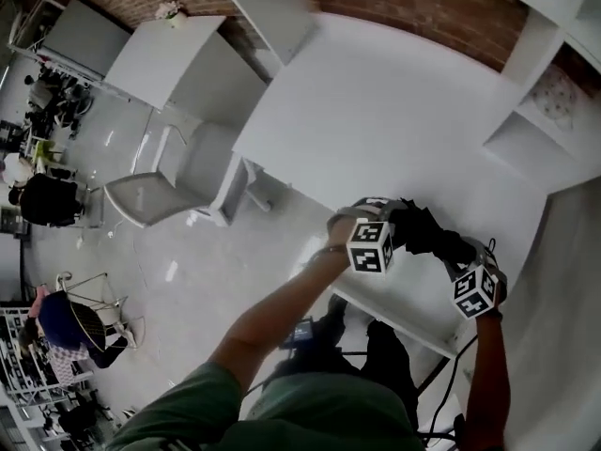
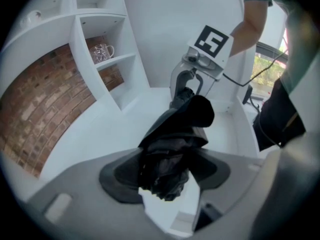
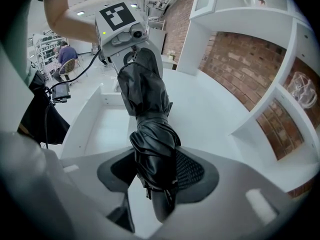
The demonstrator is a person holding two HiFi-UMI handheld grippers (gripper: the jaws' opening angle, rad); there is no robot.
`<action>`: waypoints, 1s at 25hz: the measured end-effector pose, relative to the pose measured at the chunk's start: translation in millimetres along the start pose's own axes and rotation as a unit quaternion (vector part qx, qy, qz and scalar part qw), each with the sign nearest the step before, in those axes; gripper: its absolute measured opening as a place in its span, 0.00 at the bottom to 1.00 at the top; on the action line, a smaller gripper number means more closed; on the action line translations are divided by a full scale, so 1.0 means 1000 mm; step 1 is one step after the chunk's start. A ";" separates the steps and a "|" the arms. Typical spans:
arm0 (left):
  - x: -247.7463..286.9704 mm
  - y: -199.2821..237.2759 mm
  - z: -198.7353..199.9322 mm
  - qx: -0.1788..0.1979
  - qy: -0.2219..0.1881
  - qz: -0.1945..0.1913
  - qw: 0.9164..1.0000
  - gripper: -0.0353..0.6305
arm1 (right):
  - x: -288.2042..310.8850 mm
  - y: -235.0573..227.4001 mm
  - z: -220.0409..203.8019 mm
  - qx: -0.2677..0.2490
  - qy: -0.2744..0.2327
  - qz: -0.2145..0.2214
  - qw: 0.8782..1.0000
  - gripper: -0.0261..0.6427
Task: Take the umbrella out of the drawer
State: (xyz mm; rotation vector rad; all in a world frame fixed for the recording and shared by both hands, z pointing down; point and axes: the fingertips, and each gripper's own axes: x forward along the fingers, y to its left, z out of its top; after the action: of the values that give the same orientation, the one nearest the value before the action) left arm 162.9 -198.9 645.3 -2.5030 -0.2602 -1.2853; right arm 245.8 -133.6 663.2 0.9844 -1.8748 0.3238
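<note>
- Left claw [image 2: 167, 175] clamps one end of the folded black umbrella [image 2: 175, 134].
- Right claw [image 3: 160, 171], at its four o'clock, grips the other end; the long axis spans them.
- Beneath, the open drawer [image 3: 102, 126]; the umbrella hangs above it.

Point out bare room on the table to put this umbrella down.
The white tabletop is bare from the brick wall to the shelf unit; its middle is the widest free patch. What shows of the open drawer looks bare too. It is crowded only at the near edge, where the umbrella is held.
</note>
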 end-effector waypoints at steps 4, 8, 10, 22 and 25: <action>0.003 0.032 -0.002 -0.007 0.009 0.007 1.000 0.46 | 0.012 -0.030 0.013 -0.007 0.002 -0.006 1.000 0.36; 0.013 0.060 -0.010 -0.019 0.026 0.019 0.999 0.46 | 0.026 -0.057 0.023 -0.020 0.009 -0.011 1.000 0.36; 0.018 0.071 -0.018 -0.025 0.035 0.024 0.999 0.46 | 0.035 -0.066 0.028 -0.027 0.014 -0.012 0.999 0.36; -0.007 0.120 -0.027 -0.042 0.044 0.094 0.994 0.44 | 0.051 -0.100 0.042 -0.011 0.054 -0.056 0.997 0.34; -0.035 0.131 -0.015 -0.039 0.023 0.120 0.992 0.31 | 0.032 -0.106 0.054 -0.001 0.045 -0.075 0.996 0.29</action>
State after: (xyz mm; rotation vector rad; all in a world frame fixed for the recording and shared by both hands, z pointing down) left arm 170.7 -327.1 599.6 -2.4726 0.1030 -1.2744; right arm 284.3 -249.3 643.8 1.0855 -1.7094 0.2715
